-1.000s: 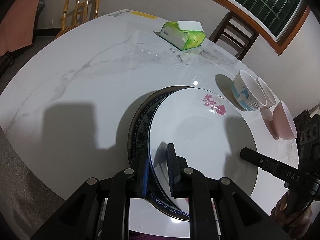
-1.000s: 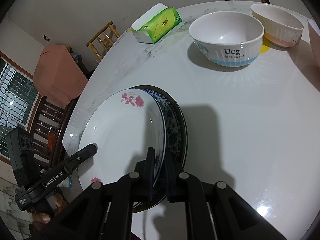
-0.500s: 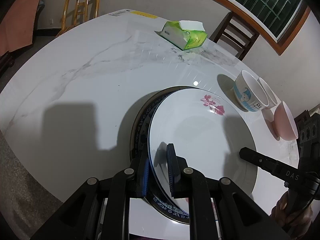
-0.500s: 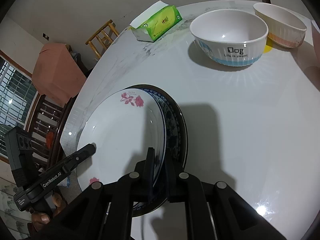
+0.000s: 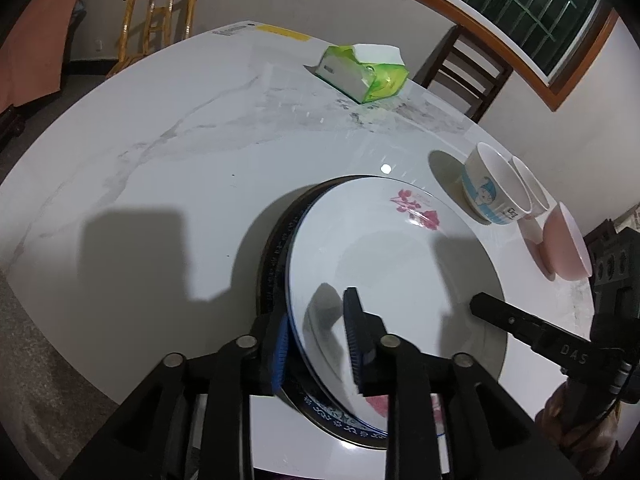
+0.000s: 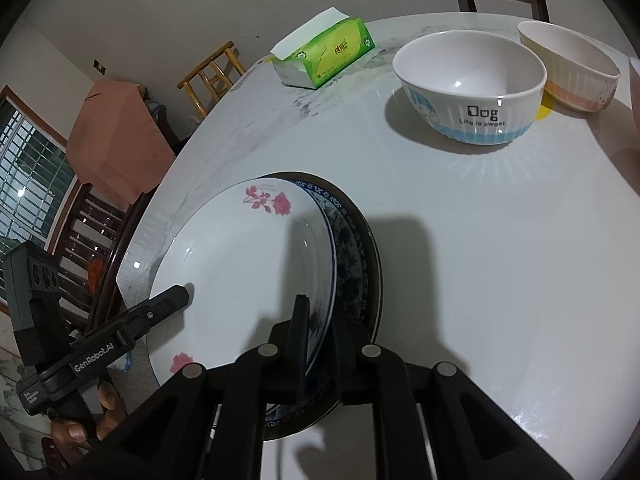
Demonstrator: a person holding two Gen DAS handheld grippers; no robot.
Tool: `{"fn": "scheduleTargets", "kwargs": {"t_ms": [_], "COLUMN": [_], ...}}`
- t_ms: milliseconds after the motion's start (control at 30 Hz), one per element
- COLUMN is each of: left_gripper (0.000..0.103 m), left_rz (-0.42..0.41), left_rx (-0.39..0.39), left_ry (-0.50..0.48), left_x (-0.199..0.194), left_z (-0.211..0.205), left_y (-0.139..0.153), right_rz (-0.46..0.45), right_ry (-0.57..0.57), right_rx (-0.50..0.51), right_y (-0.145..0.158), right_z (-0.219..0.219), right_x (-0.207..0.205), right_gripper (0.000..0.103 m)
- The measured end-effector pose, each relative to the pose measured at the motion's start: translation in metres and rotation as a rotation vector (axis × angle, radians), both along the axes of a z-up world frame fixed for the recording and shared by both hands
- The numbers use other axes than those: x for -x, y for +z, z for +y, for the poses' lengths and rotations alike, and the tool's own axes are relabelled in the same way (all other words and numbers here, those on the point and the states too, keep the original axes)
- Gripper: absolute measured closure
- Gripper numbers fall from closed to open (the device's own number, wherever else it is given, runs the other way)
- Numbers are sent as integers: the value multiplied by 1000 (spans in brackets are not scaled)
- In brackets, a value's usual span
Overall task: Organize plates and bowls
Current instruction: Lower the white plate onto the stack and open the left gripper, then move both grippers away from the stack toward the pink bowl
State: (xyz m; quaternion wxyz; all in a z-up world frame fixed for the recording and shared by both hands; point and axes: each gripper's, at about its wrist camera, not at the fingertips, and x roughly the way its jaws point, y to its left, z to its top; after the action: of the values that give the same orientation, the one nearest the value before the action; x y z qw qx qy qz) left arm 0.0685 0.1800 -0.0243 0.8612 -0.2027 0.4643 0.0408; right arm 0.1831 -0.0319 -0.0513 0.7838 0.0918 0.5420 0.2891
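A white plate with pink flowers [image 5: 400, 264] [image 6: 240, 264] lies slightly off-centre on a dark blue-patterned plate [image 5: 276, 264] [image 6: 352, 256] on the marble table. My left gripper [image 5: 318, 312] straddles the white plate's near rim. Its jaws are opening, with a gap between the inner pad and the rim. From the opposite side my right gripper [image 6: 320, 312] is shut on the white plate's rim. Each view shows the other gripper's finger over the plate. Beyond the plates stand a blue-and-white bowl [image 5: 492, 196] [image 6: 468, 92], a ribbed bowl [image 6: 568, 64] and a pink bowl [image 5: 566, 244].
A green tissue pack [image 5: 360, 72] [image 6: 324, 56] lies at the table's far side. Wooden chairs [image 5: 160, 20] [image 5: 468, 68] stand round the table. A wide bare stretch of tabletop [image 5: 160, 152] lies left of the plates in the left wrist view.
The left gripper's jaws have spread apart off the white plate's rim. The plates, the bowls and the right gripper stay where they were.
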Motion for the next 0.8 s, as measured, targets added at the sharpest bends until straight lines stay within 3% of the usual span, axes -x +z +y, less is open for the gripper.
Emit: {"fn": "scheduleTargets", "kwargs": {"t_ms": [100, 200, 300, 400, 600, 800], "left_gripper": [70, 64, 38, 38, 38, 38], "left_rz": [-5, -12, -57, -76, -72, -77], "left_rx": [1, -52, -163, -180, -104, -109], "left_ry": [-1, -2, 33, 45, 80, 89], "left_x": [1, 3, 8, 9, 9, 11], "left_z": [0, -4, -7, -4, 10, 11], "left_y": [2, 6, 17, 21, 12, 9], "right_rz": [-21, -52, -56, -63, -160, -249], "right_ry": [8, 13, 9, 6, 24, 37], "right_rx": [8, 28, 25, 29, 111, 188], "right_y": [0, 2, 2, 2, 7, 11], "right_z": [2, 3, 2, 2, 10, 18], "right_x": [1, 3, 2, 1, 8, 14], "right_gripper": [91, 91, 91, 91, 91, 91]}}
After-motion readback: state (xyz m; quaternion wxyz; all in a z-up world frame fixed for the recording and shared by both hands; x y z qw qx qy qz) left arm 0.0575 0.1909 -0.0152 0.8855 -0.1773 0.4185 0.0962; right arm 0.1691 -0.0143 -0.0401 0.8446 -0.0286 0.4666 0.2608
